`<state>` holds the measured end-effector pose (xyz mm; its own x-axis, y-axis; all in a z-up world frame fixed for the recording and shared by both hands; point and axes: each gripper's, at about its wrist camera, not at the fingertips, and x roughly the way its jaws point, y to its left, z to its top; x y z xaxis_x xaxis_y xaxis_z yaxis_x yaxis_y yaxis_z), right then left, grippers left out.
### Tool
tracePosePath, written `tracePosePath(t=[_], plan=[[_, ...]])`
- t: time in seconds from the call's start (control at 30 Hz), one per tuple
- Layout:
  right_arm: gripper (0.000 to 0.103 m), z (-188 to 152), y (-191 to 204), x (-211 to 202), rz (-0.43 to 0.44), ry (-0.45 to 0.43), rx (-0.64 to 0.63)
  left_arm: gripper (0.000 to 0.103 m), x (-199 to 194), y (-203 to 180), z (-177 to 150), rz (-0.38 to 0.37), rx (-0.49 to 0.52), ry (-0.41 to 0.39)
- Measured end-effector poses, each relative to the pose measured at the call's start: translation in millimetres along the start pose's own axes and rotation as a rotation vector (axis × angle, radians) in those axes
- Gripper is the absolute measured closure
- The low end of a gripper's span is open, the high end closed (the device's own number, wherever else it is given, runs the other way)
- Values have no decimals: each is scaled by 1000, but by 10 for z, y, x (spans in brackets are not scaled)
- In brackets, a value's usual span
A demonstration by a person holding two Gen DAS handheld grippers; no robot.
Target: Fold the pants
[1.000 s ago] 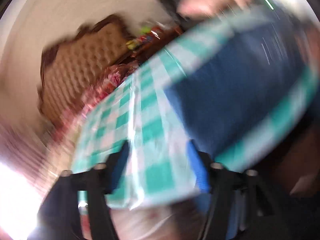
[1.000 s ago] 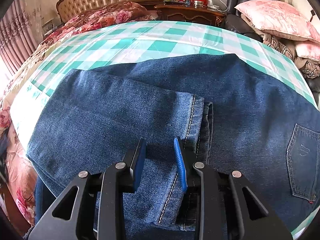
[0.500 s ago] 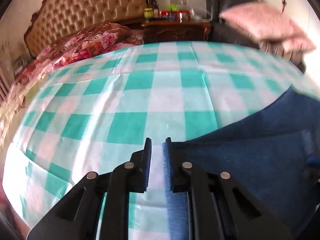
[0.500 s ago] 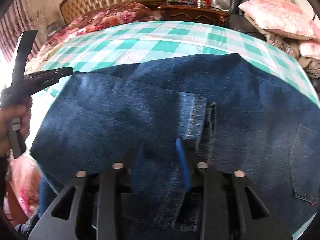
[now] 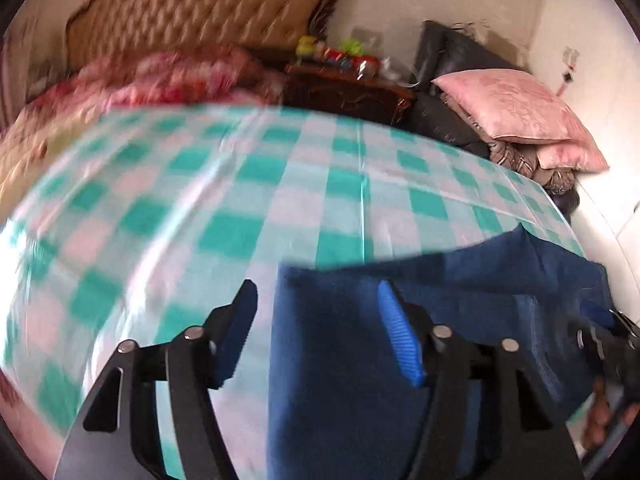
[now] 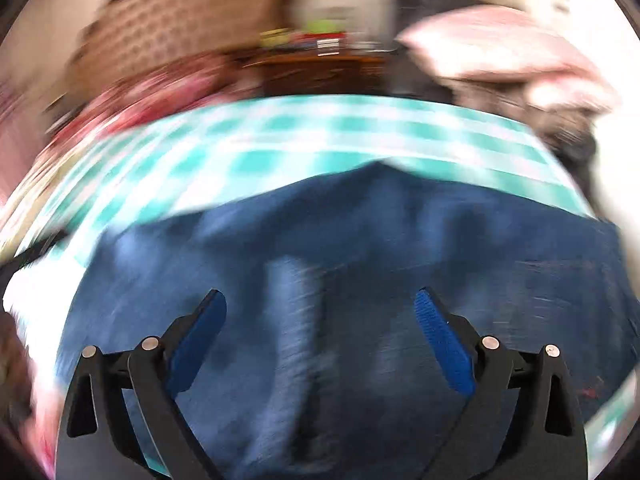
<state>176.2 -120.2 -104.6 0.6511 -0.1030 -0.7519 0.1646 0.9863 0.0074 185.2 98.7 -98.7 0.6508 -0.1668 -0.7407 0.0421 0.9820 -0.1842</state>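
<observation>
Dark blue jeans (image 5: 352, 360) lie folded on a green-and-white checked cloth (image 5: 240, 208). My left gripper (image 5: 316, 332) is open over the left edge of the folded denim, one finger over the cloth and one over the jeans. My right gripper (image 6: 320, 328) is open wide and empty above the middle of the jeans (image 6: 360, 240); this view is motion-blurred. The right gripper also shows at the right edge of the left wrist view (image 5: 608, 332).
A tufted headboard (image 5: 192, 8) and red floral bedding (image 5: 160, 76) stand behind the cloth at left. A dark wooden nightstand (image 5: 348, 88) with small items is at the back. Pink pillows (image 5: 516, 108) are piled at the right.
Both grippers have opened. The left one has moved right over the jeans' edge. The right one has let go of the trouser leg and pulled back.
</observation>
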Motion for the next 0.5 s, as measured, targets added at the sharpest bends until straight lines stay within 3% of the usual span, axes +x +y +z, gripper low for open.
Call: tracePosePath(t=[0.07, 0.1, 0.17, 0.2, 0.3, 0.33, 0.37, 0.43, 0.47, 0.5], plan=[[11, 33, -22, 2, -82, -37, 21, 27, -111, -35, -165, 56, 3, -1], [11, 31, -2, 11, -79, -47, -4, 18, -152, -45, -228, 49, -4, -7], [11, 45, 75, 75, -36, -36, -81, 11, -227, -68, -359, 27, 1, -39], [10, 47, 98, 109, -33, -24, -83, 11, -261, -106, -427, 24, 41, -83], [10, 78, 152, 212, 123, 51, -51, 11, -204, -221, -459, 40, 156, -93], [10, 86, 194, 240, 131, 69, -52, 13, -159, -230, -407, 54, 154, -89], [10, 91, 281, 275, 111, 80, -66, 15, -141, -236, -360, 23, 135, -74], [15, 99, 408, 310, 122, 84, -109, 43, -10, -275, -230, -13, 116, -37], [22, 109, 481, 340, 100, 82, -135, 64, 53, -302, -183, -19, 126, -28], [25, 118, 513, 386, 75, 92, -144, 70, 158, -366, -126, -27, 141, -9]])
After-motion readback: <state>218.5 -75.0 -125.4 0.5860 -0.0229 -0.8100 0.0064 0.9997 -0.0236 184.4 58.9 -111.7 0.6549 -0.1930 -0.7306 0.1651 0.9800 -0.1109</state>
